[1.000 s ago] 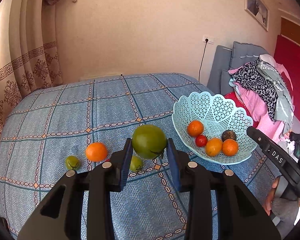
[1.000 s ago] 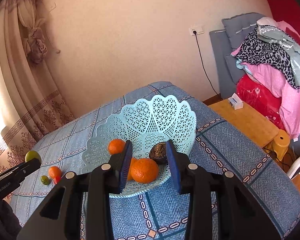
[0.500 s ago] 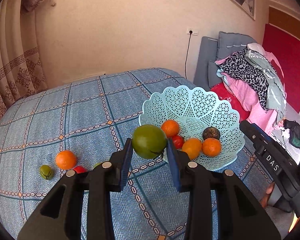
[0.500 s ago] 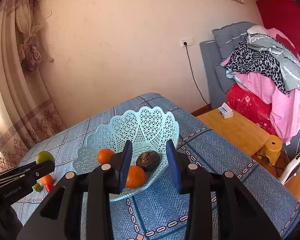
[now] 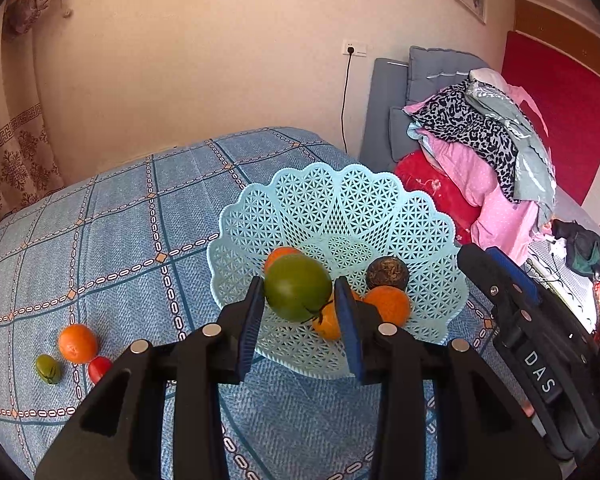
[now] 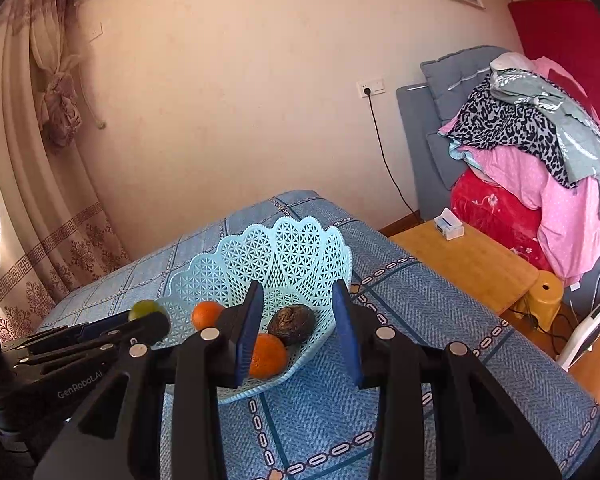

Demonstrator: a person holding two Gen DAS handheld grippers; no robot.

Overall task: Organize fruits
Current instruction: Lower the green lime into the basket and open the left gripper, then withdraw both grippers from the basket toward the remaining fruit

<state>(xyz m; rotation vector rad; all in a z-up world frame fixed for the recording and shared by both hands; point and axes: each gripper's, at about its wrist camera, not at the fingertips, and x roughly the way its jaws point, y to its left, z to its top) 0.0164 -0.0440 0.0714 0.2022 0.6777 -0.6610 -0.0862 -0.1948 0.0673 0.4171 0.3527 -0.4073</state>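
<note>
Left gripper (image 5: pixel 298 306) pinches green fruit (image 5: pixel 297 287) above lattice basket (image 5: pixel 428 236); inside lie oranges (image 5: pixel 390 305) and a dark wrinkled fruit (image 5: pixel 387 272), partly hidden. Right gripper (image 6: pixel 298 320): jaws spread, empty. On bedspread (image 5: pixel 112 240): orange (image 5: pixel 77 343), small green and red fruits.

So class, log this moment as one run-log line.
left tool: shut on green fruit, over basket | right tool: open, empty | on bedspread: orange
</note>
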